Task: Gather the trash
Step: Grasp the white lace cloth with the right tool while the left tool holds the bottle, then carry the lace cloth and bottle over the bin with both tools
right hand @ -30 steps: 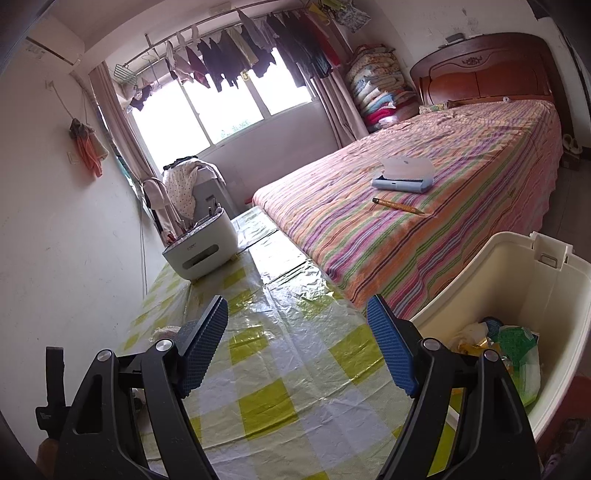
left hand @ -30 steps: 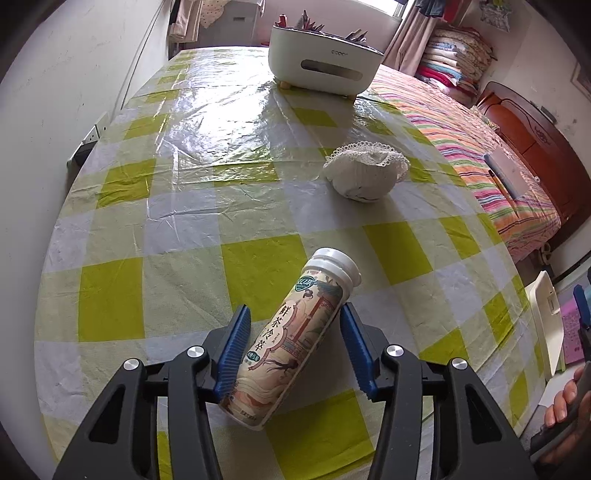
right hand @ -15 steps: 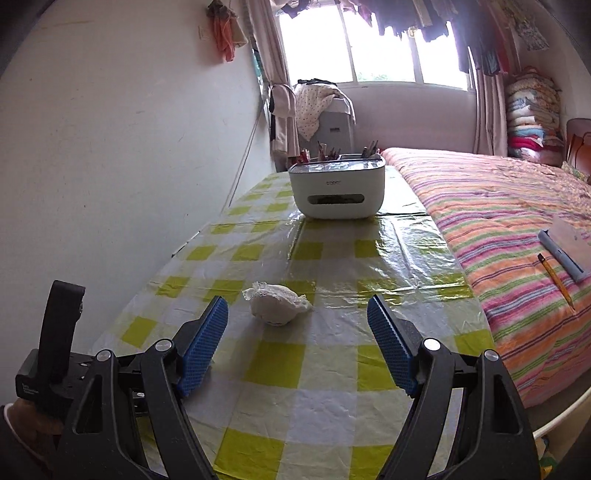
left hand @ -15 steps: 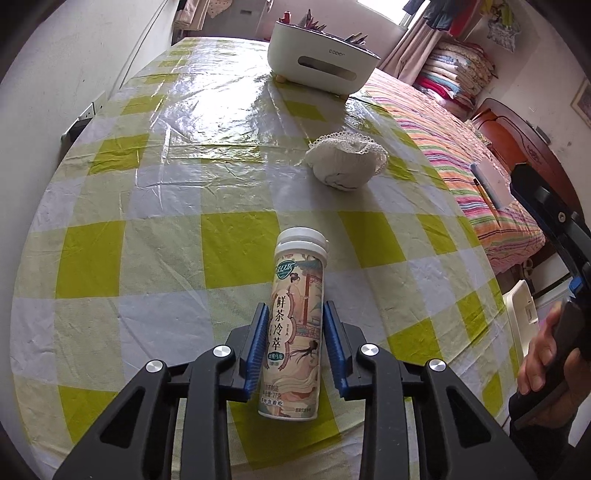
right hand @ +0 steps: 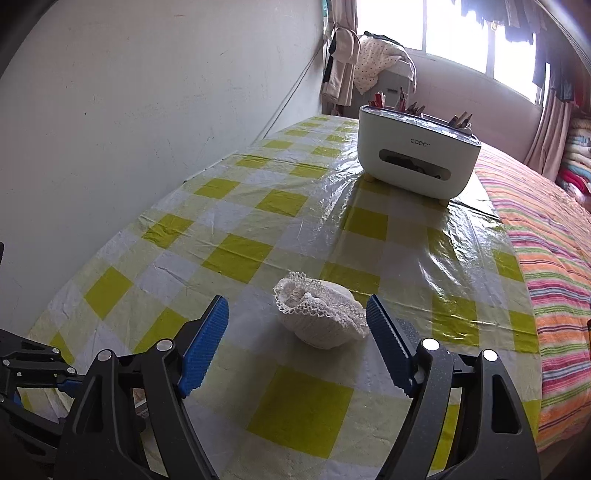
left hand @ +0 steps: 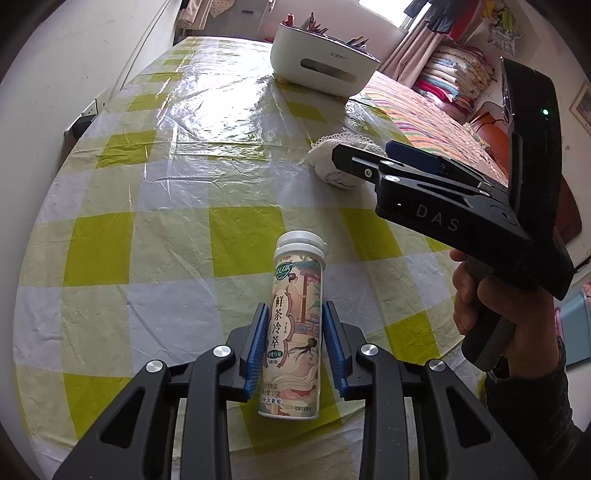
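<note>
Left gripper (left hand: 294, 345) clamped on tea bottle (left hand: 294, 321), blue pads pressed against both sides; bottle on checked tablecloth (left hand: 155, 206), white cap pointing away. Farther right, lace-edged white wad (right hand: 319, 314) lay on cloth between right gripper's (right hand: 297, 345) pads, jaws closing, pads not touching it. White organizer box (right hand: 417, 158) stood at far end. Striped bedspread (right hand: 546, 266) beside table, right.

Bright window (right hand: 465, 33) backlight, tablecloth (right hand: 402, 229) glare; fisheye edges prob. warped.
</note>
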`<state>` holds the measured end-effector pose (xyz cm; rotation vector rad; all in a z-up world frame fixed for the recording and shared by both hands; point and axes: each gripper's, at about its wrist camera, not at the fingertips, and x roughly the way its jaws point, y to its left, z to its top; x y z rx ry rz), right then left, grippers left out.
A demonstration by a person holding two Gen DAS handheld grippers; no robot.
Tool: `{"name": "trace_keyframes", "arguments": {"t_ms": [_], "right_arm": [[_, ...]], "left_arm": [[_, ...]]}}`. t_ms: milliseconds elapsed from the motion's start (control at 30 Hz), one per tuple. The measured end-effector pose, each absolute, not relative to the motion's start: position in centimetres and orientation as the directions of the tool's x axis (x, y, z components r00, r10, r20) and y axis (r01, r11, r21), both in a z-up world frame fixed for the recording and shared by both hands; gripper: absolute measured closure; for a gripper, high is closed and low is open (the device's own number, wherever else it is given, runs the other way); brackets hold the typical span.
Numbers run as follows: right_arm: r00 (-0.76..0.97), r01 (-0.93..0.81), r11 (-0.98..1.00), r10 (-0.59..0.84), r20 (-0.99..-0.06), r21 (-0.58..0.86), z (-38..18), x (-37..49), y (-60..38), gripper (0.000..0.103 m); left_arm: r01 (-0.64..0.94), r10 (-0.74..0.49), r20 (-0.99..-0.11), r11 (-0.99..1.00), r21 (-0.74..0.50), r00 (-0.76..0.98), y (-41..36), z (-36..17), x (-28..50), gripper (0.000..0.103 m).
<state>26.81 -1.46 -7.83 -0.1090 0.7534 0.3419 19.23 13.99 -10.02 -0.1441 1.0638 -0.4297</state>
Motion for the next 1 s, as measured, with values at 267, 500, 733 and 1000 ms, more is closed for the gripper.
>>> {"name": "trace_keyframes", "arguments": {"t_ms": [267,500,733,1000], "right_arm": [[0.635,-0.296,0.951,0.261,-0.727,0.083,-9.1,27.1,-3.2,0.077],[0.642,-0.251,0.954,0.29,-0.71,0.163,-8.7,24.6,-4.8,0.086],[0.677,-0.193,0.96,0.28,-0.681,0.203,-8.0,20.3,-7.2,0.095],[0.719,-0.155,0.965,0.256,-0.646,0.211,-7.8,15.8,-9.1,0.101]], "left_arm": [[0.279,-0.403,-0.813,0.91,-0.308,0.419,13.5,-9.9,19.1,0.074],[0.295,-0.409,-0.804,0.907,-0.302,0.432,12.9,-9.5,18.5,0.074],[0.308,-0.417,-0.796,0.902,-0.303,0.439,12.5,-9.1,17.8,0.075],[0.339,-0.438,-0.785,0.89,-0.307,0.439,11.4,-8.5,16.9,0.075]]}}
